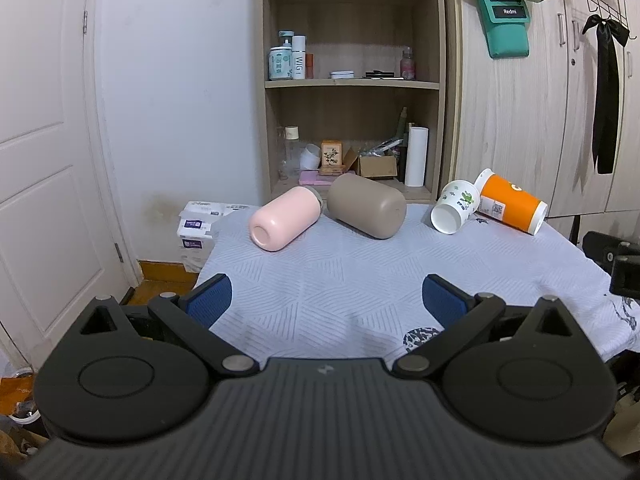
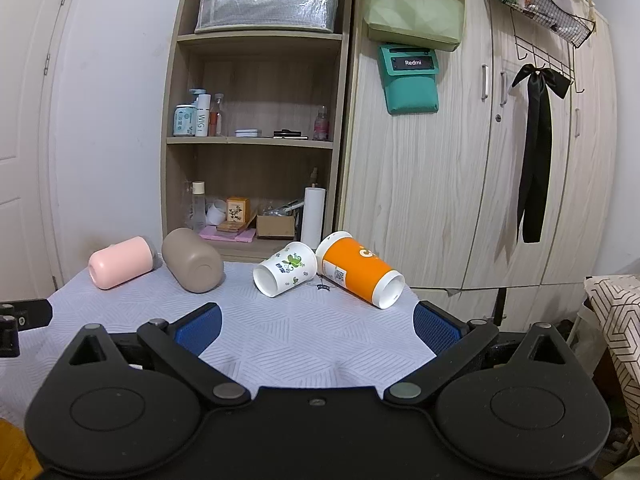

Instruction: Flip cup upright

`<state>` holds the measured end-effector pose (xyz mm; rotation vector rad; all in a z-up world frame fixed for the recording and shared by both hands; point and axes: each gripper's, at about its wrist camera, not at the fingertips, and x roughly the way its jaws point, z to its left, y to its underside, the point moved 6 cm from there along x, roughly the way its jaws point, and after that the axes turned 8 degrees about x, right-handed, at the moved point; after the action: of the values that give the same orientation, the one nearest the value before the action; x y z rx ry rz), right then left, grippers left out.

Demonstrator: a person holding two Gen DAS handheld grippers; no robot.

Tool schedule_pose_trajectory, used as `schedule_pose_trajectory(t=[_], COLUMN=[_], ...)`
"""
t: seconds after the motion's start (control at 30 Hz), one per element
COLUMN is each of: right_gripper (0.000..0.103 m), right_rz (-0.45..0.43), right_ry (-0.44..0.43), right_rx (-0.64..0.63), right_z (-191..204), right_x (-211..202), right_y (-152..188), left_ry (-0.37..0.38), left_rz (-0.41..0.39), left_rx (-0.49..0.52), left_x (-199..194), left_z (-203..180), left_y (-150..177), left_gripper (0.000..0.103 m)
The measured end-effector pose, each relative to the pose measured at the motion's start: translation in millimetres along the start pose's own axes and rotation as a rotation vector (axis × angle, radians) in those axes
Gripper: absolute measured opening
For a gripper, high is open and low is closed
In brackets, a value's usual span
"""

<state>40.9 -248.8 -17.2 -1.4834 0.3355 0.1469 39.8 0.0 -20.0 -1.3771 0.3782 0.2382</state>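
Several cups lie on their sides at the far edge of the cloth-covered table (image 1: 360, 280): a pink cup (image 1: 284, 218) (image 2: 120, 263), a taupe cup (image 1: 366, 210) (image 2: 192, 260), a white cup with green print (image 1: 456, 206) (image 2: 285, 268), and an orange paper cup (image 1: 512, 204) (image 2: 358, 274). My left gripper (image 1: 326, 302) is open and empty, well short of the pink and taupe cups. My right gripper (image 2: 318, 328) is open and empty, in front of the white and orange cups.
An open shelf unit (image 1: 352, 80) with bottles and boxes stands behind the table. A wooden wardrobe (image 2: 460, 180) stands at the right with a green pouch (image 2: 410, 80) and a black ribbon (image 2: 534, 152). A white door (image 1: 44, 160) is at the left.
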Motion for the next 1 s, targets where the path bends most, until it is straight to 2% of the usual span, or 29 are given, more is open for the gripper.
schedule_pose_trajectory(t=[1.0], right_gripper=[0.103], right_rz=[0.006], right_ry=[0.004], right_rx=[-0.007], right_z=[-1.4], right_x=[-3.7], right_y=[0.9], left_ry=[0.010], left_rz=[0.013], left_rx=[-0.031], left_x=[5.3], left_z=[-1.6], left_y=[5.7], left_gripper=[0.103])
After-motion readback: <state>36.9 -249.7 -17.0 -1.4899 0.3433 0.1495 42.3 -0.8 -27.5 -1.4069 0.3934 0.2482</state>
